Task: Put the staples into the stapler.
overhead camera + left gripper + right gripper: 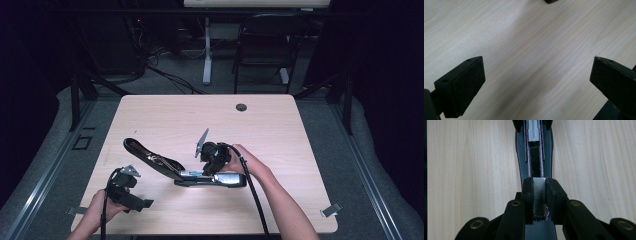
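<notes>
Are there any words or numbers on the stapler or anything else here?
No words or numbers can be read in these views.
Stapler: open, black, no label showing.
Staples held in the right tool: plain metal, no print.
Table: bare wood grain.

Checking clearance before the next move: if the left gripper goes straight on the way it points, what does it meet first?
Most likely the bare table: the left gripper, jaws open, angles down at the wood. The stapler lies off that line, though depth is unclear.
</notes>
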Demonstrator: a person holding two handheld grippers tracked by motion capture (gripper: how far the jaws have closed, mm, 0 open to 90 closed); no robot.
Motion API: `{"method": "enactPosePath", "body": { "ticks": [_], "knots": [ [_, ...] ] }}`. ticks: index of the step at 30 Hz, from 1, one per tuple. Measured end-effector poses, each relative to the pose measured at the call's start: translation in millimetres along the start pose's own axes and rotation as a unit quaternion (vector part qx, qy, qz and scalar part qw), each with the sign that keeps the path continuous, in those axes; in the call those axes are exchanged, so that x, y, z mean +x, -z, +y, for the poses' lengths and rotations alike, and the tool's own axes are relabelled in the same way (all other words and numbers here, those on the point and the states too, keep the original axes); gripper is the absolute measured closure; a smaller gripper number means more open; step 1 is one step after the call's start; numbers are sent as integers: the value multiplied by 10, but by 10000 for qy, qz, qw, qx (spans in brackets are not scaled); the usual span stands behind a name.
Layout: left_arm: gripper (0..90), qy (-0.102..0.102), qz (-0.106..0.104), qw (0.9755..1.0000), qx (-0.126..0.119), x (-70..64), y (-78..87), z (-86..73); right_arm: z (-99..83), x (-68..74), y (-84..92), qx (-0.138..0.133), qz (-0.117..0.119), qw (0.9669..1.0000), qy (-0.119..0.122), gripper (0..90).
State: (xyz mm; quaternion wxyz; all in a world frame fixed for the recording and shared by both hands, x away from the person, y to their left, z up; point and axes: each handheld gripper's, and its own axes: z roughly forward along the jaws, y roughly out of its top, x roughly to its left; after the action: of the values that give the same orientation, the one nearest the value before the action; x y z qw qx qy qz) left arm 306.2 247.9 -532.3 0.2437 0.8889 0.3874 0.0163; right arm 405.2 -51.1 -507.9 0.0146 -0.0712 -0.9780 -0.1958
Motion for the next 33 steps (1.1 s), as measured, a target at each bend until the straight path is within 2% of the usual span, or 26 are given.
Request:
{"method": "enactPosePath", "body": {
  "ticks": [9,19,33],
  "knots": [
    [1,-5,7,10000,8,-1,0,0,-7,-4,3,10,5,10000,-64,776],
    [1,-2,-2,10000,14,-3,-2,-1,10,6,13,86,22,9999,69,778],
    [1,1,-8,10000,14,-8,-6,-3,70,40,-1,290,-108,9991,276,777]
  ]
}}
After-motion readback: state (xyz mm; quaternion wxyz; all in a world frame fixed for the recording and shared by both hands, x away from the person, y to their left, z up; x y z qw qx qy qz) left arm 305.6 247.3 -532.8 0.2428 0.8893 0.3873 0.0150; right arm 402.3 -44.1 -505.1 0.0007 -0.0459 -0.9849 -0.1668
